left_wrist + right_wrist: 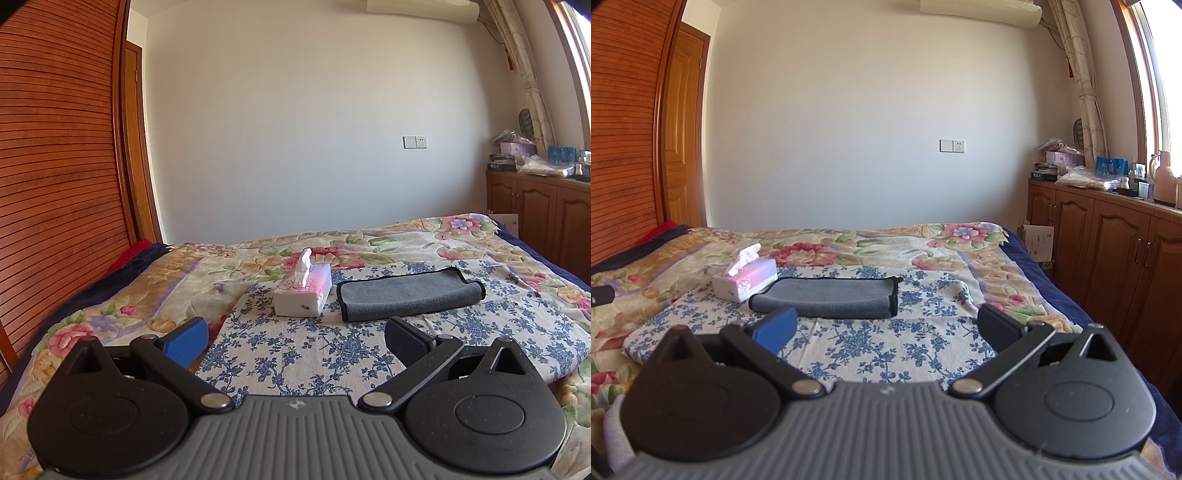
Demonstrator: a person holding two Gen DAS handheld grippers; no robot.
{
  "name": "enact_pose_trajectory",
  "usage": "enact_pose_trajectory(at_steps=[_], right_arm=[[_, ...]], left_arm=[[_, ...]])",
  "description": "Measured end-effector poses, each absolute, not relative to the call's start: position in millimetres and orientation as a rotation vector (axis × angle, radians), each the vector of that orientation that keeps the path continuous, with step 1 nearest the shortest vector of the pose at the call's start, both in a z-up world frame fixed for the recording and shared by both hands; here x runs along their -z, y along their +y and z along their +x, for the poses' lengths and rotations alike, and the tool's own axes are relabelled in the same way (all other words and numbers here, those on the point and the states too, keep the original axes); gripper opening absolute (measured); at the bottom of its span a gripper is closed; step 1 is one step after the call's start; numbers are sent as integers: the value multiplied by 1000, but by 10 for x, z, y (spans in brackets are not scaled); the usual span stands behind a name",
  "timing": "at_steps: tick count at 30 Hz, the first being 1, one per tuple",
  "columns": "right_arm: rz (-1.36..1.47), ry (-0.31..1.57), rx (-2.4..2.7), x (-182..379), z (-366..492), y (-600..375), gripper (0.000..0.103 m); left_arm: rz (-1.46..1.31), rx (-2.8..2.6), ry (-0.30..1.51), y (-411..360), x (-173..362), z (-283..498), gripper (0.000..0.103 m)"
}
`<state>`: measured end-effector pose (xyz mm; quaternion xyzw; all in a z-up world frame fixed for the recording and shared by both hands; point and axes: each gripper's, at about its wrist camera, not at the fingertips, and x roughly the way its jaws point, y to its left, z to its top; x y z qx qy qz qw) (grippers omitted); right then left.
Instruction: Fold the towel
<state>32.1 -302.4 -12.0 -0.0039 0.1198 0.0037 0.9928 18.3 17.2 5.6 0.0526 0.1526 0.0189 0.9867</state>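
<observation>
lying folded on the bed, grey towel (410,295) with black edging; both claws spread wide, empty.

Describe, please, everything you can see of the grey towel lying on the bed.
The grey towel looks like soft, plush microfibre with a dark binding along its edges. It lies flat in a long rectangle, apparently already folded over, with a rounded fold along one long side. It rests on the blue-flowered cloth spread over the bed, beside the tissue box; whether they touch is unclear. Neither gripper touches it.
</observation>
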Motion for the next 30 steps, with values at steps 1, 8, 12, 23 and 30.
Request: enact_pose_trajectory(at_steps=[1,8,12,23,30], right_arm=[[-8,240,-7,120,321,-3024,103],[-8,240,-7,120,323,-3023,103],[-7,240,-7,120,324,-3024,103],[-7,241,-7,120,327,-3025,103],[-8,241,-7,118,326,-3027,103]], left_arm=[[106,-38,307,173,-56,183,103],[107,-38,306,168,-58,180,103],[107,-38,307,164,-57,178,103],[108,-38,308,174,-61,176,103],[110,-38,309,171,-59,171,103]])
